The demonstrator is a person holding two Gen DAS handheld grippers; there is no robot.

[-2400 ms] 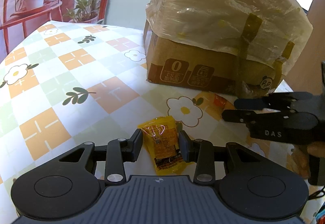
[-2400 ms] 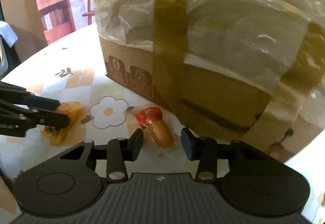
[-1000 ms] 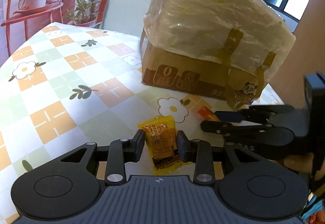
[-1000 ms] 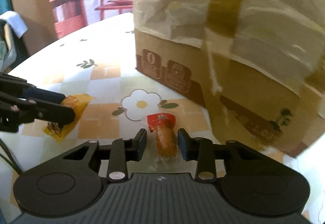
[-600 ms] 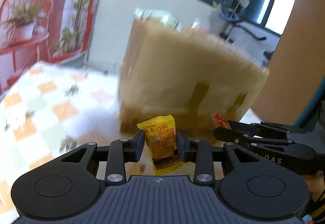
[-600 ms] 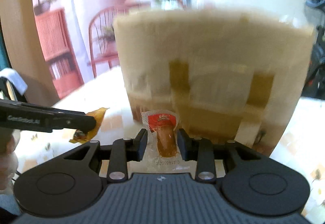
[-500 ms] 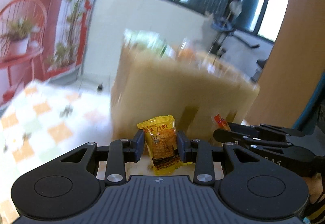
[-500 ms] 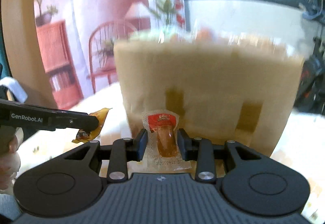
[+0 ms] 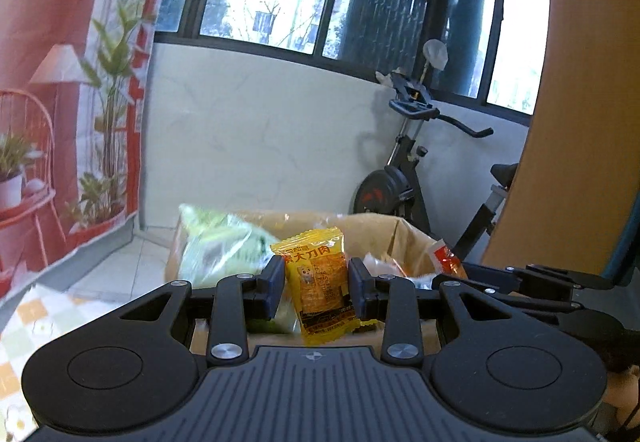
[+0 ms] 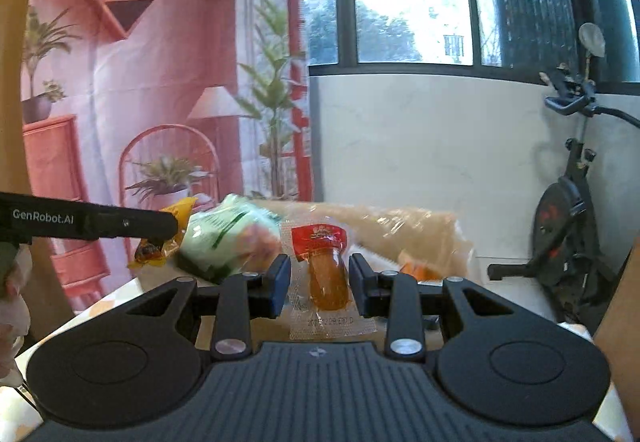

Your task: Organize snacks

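My left gripper (image 9: 316, 284) is shut on a yellow snack packet (image 9: 320, 282), held upright above the near rim of the open cardboard box (image 9: 412, 238). My right gripper (image 10: 319, 284) is shut on a clear-wrapped sausage with a red label (image 10: 326, 274), also raised near the box top (image 10: 404, 222). Each gripper shows in the other's view: the right gripper (image 9: 444, 274) with the red sausage tip at the right, the left gripper (image 10: 168, 226) with the yellow packet (image 10: 176, 217) at the left. A green-and-white snack bag (image 9: 220, 242) lies in the box, along with other snacks.
The checked tablecloth (image 9: 24, 322) shows at the lower left. Behind the box stand a white wall and an exercise bike (image 9: 404, 169). A wooden panel (image 9: 580, 121) rises at the right. A hand (image 10: 10, 306) holds the left gripper.
Both grippers have risen with their snacks from table height to the level of the box's top. The box's open top and the snacks inside have come into view.
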